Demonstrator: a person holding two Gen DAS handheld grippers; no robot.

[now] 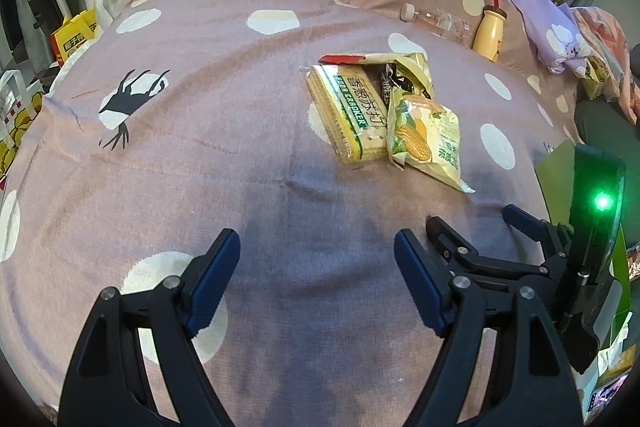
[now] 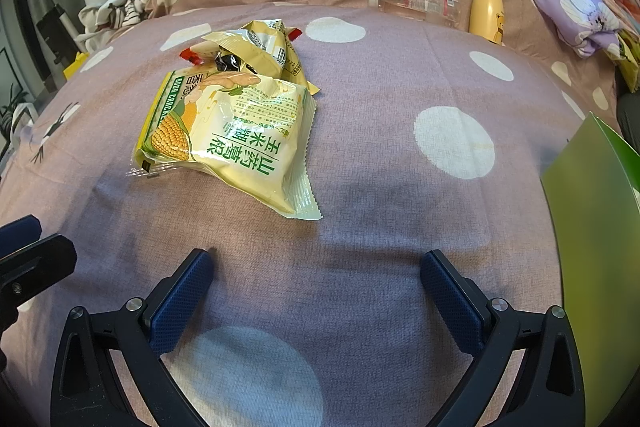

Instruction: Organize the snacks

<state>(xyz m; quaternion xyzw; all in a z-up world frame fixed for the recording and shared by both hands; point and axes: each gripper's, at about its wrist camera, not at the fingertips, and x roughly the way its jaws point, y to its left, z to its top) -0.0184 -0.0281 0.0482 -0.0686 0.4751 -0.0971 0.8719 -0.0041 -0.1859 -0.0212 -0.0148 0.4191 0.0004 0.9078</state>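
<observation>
The snacks sit in one small heap on the bed with the pinkish-purple cover with big white dots point(image 1: 224, 163), a little way ahead of both tongs.

On top lies the puffy yellow plastic bag with a corn picture point(image 2: 236, 143). It looks light and full of air. It is soft and crinkly, and its shiny skin may slip. What is inside could crush, so I would pinch it gently by the flat zigzag edge near the tongs, not in the fat middle.

Under it is the flat yellow and green cracker pack in clear wrap point(image 1: 348, 111). It looks stiff and flat, and crackers break easily. I would take it by a long side edge and not squeeze hard. Behind these are a few small yellow wrapped snacks point(image 2: 260, 47), which look light and floppy.

The left tongs point(image 1: 316, 275) are wide open and hold nothing. The right tongs point(image 2: 316, 291) are wide open too, and empty.

The left view shows almost the whole cracker pack with its green stripe. In the right view the corn bag hides most of it. The right view shows the green words on the corn bag and its zigzag edge up close. The left view also shows the right tongs from the side, with a green light on them.
</observation>
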